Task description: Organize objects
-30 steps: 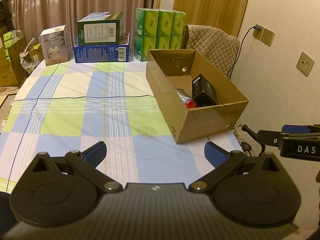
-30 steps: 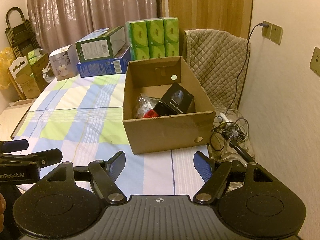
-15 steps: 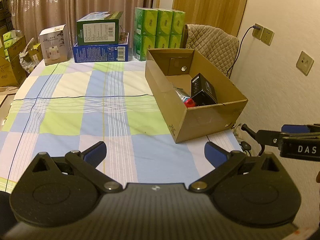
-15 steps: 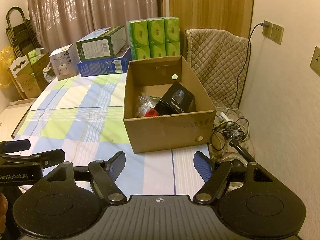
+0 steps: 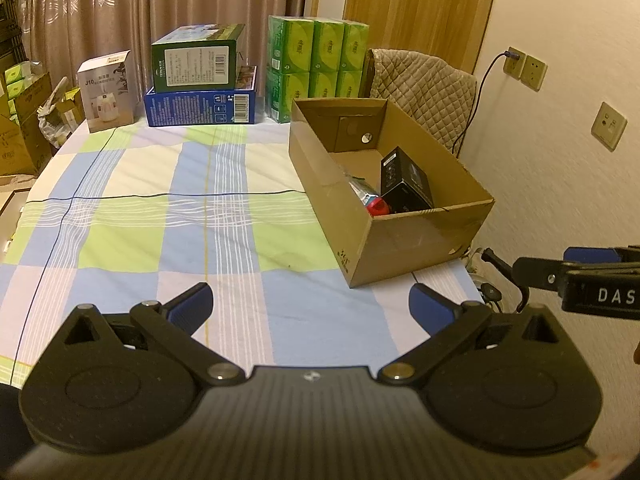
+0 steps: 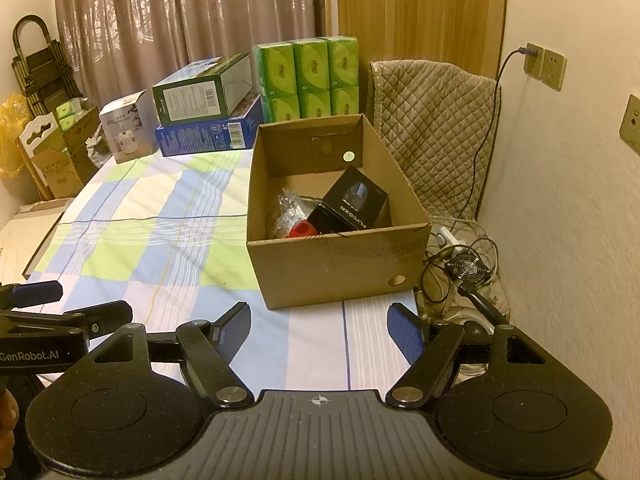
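Cardboard box [image 6: 336, 268] already holds the black carton [image 6: 356, 200]; both grippers [image 5: 310, 308] [image 6: 318, 330] hover spread and empty, best backing straight off.

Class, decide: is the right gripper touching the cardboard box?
Apart. The right wrist view shows bare tablecloth between the open right gripper and the cardboard box.
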Tool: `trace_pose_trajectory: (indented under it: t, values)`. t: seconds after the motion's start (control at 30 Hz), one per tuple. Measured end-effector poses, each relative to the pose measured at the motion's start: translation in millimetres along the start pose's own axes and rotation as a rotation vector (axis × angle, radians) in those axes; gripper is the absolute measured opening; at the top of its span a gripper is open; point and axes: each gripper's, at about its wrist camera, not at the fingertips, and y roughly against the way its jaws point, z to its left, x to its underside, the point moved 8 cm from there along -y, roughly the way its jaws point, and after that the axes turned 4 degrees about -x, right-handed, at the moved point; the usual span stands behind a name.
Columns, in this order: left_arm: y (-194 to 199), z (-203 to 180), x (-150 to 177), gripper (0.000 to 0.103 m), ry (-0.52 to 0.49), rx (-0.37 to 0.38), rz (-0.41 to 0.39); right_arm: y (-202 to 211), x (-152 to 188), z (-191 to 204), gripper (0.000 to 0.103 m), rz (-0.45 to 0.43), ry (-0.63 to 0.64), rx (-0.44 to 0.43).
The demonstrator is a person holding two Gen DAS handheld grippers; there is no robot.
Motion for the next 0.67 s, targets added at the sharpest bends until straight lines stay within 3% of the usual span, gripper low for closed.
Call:
trace_pose_trajectory:
  t: [0.67]
  values:
    - [1.3,-1.0,-1.4,0.102,0.012,0.004,-0.013,-1.2,0.6,1.7,0.072,0.000,0.007,-0.004]
